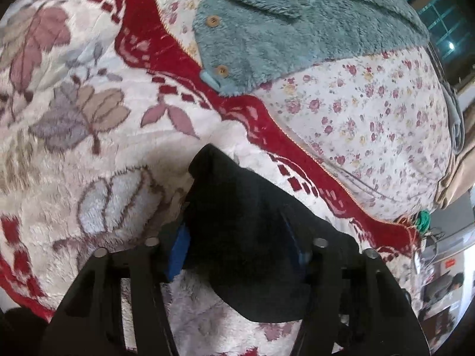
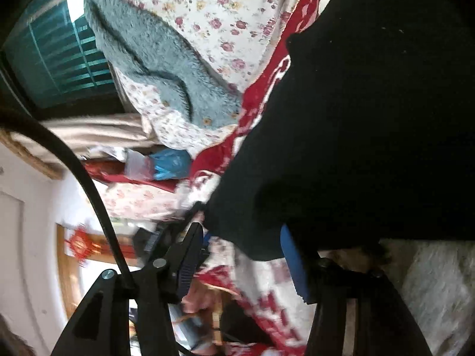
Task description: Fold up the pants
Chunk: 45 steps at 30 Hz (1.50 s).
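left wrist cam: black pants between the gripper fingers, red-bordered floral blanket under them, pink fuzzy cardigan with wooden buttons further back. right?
One thing is off: the fuzzy cardigan is grey-blue, not pink, as the left wrist view shows. The rest holds: black pants between the left gripper fingers, red-bordered floral blanket under them, wooden buttons on the cardigan further back.

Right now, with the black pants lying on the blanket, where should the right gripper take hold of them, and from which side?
Judging from the right wrist view, take the black pants at the rounded lower corner between the fingers of the right gripper, coming in from the fuzzy blanket side. That corner hangs free past the blue pad, so it seems the easiest part to pinch. The jaws look open around it, not pressing.
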Each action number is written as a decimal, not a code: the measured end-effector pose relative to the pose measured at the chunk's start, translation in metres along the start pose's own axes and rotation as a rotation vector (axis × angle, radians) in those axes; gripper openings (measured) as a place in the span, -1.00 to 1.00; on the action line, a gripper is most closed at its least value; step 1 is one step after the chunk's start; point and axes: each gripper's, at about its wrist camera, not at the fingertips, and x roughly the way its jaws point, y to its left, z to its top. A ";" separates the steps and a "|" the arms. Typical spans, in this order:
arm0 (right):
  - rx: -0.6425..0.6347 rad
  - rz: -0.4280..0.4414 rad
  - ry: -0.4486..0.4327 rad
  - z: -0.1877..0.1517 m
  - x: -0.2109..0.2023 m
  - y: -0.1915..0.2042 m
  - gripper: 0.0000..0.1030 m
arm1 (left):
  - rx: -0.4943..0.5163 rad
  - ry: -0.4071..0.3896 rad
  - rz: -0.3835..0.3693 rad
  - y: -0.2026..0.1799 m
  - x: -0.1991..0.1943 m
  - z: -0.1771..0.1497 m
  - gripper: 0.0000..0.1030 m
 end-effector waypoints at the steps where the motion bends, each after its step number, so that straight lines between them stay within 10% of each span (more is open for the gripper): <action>1: 0.003 0.000 -0.008 0.001 0.001 0.001 0.01 | 0.011 -0.002 0.005 -0.002 -0.001 0.000 -0.13; 6: 0.030 -0.081 -0.035 0.012 0.015 0.006 0.00 | 0.081 -0.006 0.036 -0.008 0.000 0.002 -0.54; 10: 0.009 -0.059 -0.046 0.014 0.013 0.001 -0.77 | 0.097 -0.002 0.043 -0.008 0.001 0.000 -0.68; 15: -0.070 -0.017 -0.055 0.008 -0.003 0.010 -0.94 | 0.094 0.003 0.005 -0.005 -0.010 -0.001 -0.72; 23: -0.130 -0.044 0.008 -0.003 -0.001 0.026 -0.87 | 0.071 0.004 -0.004 0.005 -0.018 -0.004 -0.72; 30: 0.001 -0.080 -0.013 -0.002 0.015 0.004 -0.15 | 0.064 -0.005 0.014 0.004 -0.014 -0.004 -0.71; 34: 0.003 -0.114 -0.002 0.008 0.026 0.013 -0.15 | 0.083 0.002 0.043 0.000 -0.007 -0.004 -0.26; 39: 0.067 -0.157 -0.001 0.015 0.032 0.010 -0.15 | 0.078 0.046 0.077 -0.005 0.016 -0.003 -0.22; 41: 0.077 -0.142 0.002 0.019 0.035 0.009 -0.22 | 0.121 0.021 0.086 -0.009 0.013 -0.006 -0.52; 43: 0.052 -0.106 0.001 0.021 0.033 0.008 -0.80 | 0.142 0.000 0.078 -0.011 0.006 -0.007 -0.71; 45: 0.018 -0.087 0.003 0.017 0.031 0.011 -0.81 | 0.153 -0.019 0.064 -0.012 -0.004 -0.006 -0.73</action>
